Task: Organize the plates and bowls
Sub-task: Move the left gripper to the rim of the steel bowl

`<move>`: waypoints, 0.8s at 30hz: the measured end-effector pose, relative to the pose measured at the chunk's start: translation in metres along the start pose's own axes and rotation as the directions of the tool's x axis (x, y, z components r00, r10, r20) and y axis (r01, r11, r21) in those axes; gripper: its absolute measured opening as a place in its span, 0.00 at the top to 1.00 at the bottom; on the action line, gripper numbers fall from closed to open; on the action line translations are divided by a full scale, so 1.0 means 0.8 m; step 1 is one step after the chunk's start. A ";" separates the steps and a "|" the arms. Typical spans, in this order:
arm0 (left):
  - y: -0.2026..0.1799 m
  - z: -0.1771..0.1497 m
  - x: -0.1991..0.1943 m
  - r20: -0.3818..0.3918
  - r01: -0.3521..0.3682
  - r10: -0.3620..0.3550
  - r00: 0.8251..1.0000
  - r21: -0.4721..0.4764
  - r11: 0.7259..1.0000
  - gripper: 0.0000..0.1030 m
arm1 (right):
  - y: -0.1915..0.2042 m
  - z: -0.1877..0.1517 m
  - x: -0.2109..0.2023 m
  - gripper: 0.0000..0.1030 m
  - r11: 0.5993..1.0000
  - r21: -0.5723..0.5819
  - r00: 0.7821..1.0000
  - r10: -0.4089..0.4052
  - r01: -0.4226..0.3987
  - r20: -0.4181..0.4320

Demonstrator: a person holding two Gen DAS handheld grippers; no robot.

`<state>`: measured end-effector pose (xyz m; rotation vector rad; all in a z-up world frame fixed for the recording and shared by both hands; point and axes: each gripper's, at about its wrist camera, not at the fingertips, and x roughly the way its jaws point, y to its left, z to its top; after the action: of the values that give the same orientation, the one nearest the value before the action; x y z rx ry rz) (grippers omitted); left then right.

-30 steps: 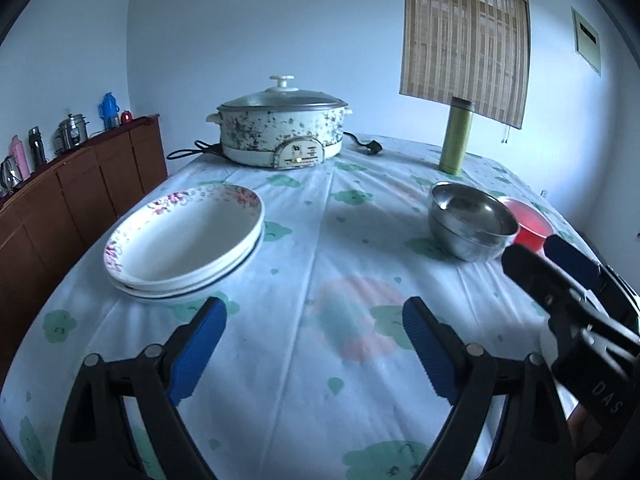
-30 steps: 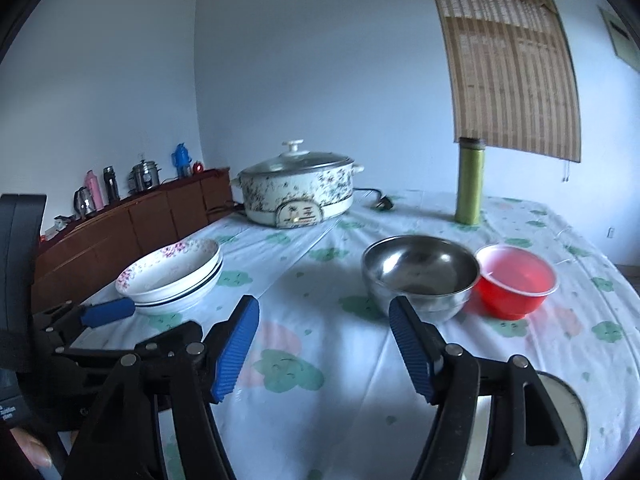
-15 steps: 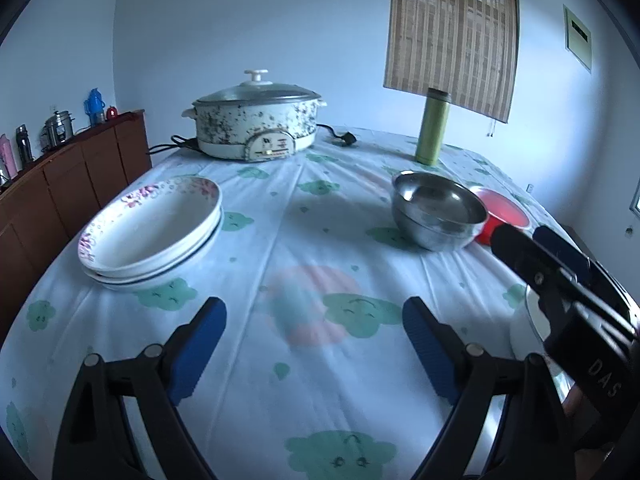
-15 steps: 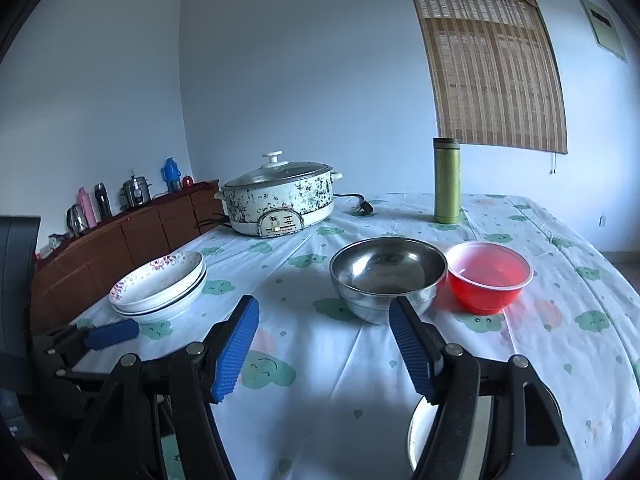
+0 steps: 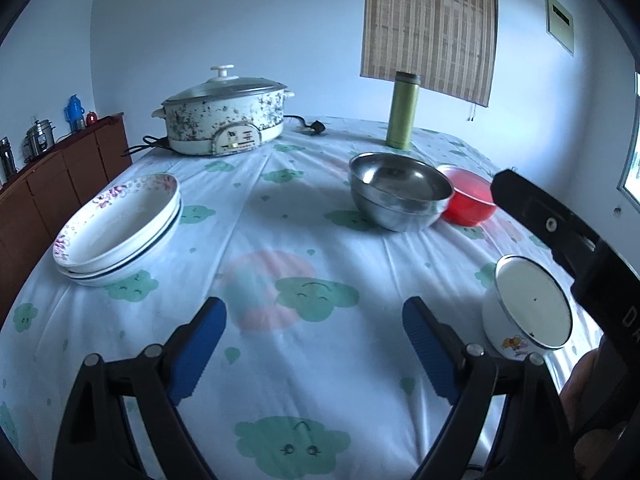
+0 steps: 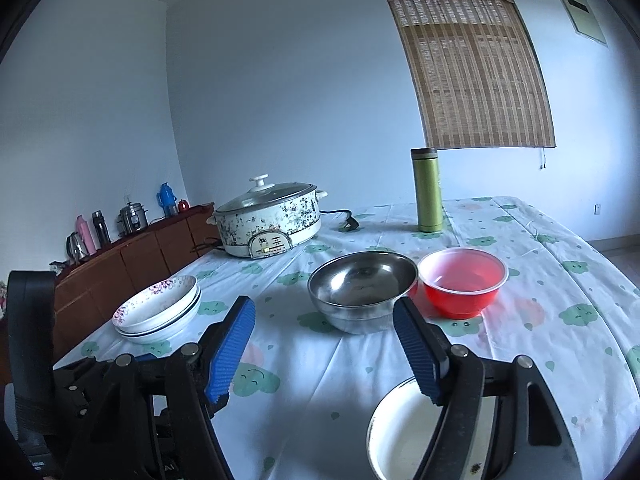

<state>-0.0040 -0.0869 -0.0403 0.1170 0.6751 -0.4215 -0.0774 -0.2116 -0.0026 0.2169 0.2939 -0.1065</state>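
Both grippers pulling back — small white enamel bowl (image 5: 527,311) now showing lower right (hidden earlier), so probably next pick. Left gripper (image 5: 314,344) and right gripper (image 6: 324,354) hanging spread, empty; stacked white floral plates (image 5: 120,228) sitting left.

You get dim, bluish daylight in both views; the steel bowl (image 6: 362,288) throws a soft shadow toward the camera. Fisheye bends the edges, with black corners. Focus is fairly sharp.
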 end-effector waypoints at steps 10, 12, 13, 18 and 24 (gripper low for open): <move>-0.032 -0.004 0.002 -0.022 0.039 -0.038 0.999 0.037 0.999 0.11 | -0.020 0.002 -0.013 0.29 1.000 0.023 1.000 -0.018 0.018 0.010; -0.036 -0.004 0.001 -0.023 0.042 -0.041 0.999 0.039 0.998 0.11 | -0.023 0.003 -0.016 0.29 0.999 0.023 0.999 -0.029 0.029 0.015; -0.038 -0.004 0.001 -0.024 0.044 -0.043 0.999 0.040 0.998 0.11 | -0.026 0.003 -0.017 0.29 0.999 0.024 0.999 -0.034 0.033 0.017; -0.052 -0.005 0.001 -0.029 0.060 -0.058 0.998 0.055 0.997 0.11 | -0.038 0.004 -0.022 0.29 0.998 0.031 0.999 -0.049 0.049 0.014; -0.056 -0.003 0.005 -0.041 0.075 -0.073 0.996 0.057 0.996 0.11 | -0.051 0.005 -0.028 0.29 0.996 0.027 0.997 -0.081 0.080 0.022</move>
<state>-0.0212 -0.1286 -0.0435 0.1561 0.7073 -0.5115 -0.1034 -0.2507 0.0000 0.2295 0.2785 -0.1923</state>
